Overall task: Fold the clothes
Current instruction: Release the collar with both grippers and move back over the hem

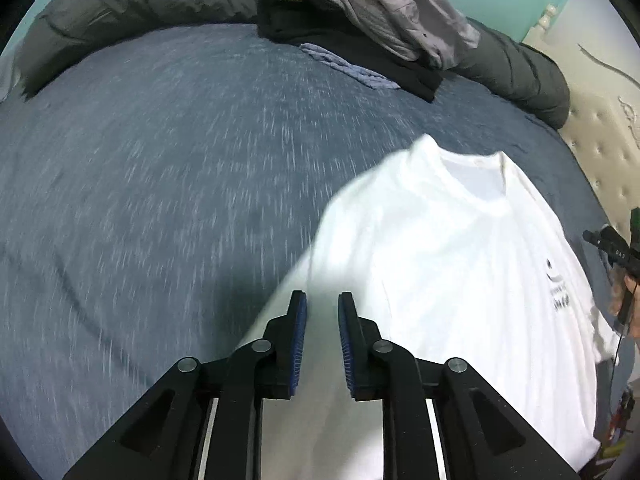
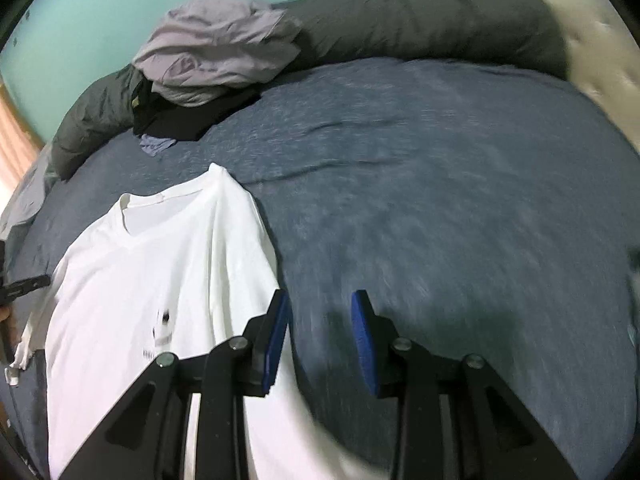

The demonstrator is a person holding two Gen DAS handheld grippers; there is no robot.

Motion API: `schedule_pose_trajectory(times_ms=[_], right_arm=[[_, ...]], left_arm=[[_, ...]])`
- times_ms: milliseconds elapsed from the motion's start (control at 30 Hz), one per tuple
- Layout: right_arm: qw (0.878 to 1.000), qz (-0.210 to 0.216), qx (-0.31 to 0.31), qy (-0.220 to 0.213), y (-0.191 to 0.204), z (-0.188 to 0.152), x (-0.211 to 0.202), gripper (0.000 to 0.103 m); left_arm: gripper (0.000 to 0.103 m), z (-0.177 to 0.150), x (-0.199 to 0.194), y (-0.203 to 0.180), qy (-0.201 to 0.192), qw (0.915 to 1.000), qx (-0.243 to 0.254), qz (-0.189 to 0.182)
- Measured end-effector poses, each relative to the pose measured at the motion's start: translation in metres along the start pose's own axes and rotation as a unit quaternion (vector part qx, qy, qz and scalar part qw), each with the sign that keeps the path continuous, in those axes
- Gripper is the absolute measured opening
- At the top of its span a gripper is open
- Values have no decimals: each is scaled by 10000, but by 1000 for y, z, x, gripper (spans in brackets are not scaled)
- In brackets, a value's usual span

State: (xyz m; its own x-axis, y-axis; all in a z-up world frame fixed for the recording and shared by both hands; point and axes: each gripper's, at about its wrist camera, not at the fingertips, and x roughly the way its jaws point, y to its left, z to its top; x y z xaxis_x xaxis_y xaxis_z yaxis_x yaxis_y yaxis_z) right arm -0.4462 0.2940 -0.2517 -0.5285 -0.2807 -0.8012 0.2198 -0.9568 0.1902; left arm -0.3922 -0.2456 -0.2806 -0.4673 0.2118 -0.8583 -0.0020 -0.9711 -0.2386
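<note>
A white T-shirt (image 1: 448, 272) lies flat on the blue bedspread (image 1: 160, 200), collar toward the far side and a small dark print on its chest. My left gripper (image 1: 322, 296) hovers over the shirt's left edge; it is open, with a narrow gap between the blue pads (image 1: 301, 344) and nothing in it. In the right wrist view the same shirt (image 2: 160, 280) fills the lower left. My right gripper (image 2: 321, 294) is open and empty above the bedspread (image 2: 460, 200), just beside the shirt's right edge. Each view catches the other gripper at its rim.
A pile of clothes (image 1: 360, 12) sits at the back: lavender-grey garments on black ones, with a light blue cloth (image 1: 348, 66) in front. A rolled dark grey duvet (image 2: 420, 20) lines the far side. A cream tufted headboard (image 1: 600, 140) borders the bed.
</note>
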Motion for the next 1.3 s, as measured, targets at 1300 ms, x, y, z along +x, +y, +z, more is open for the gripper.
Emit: schedule_pose_trajectory(times_ms=[1300], right_arm=[[9878,629,379,1376,12,-254,-160,41]], left_arm=[[37,-284,-116,-67,1160,9888,-72,-934]])
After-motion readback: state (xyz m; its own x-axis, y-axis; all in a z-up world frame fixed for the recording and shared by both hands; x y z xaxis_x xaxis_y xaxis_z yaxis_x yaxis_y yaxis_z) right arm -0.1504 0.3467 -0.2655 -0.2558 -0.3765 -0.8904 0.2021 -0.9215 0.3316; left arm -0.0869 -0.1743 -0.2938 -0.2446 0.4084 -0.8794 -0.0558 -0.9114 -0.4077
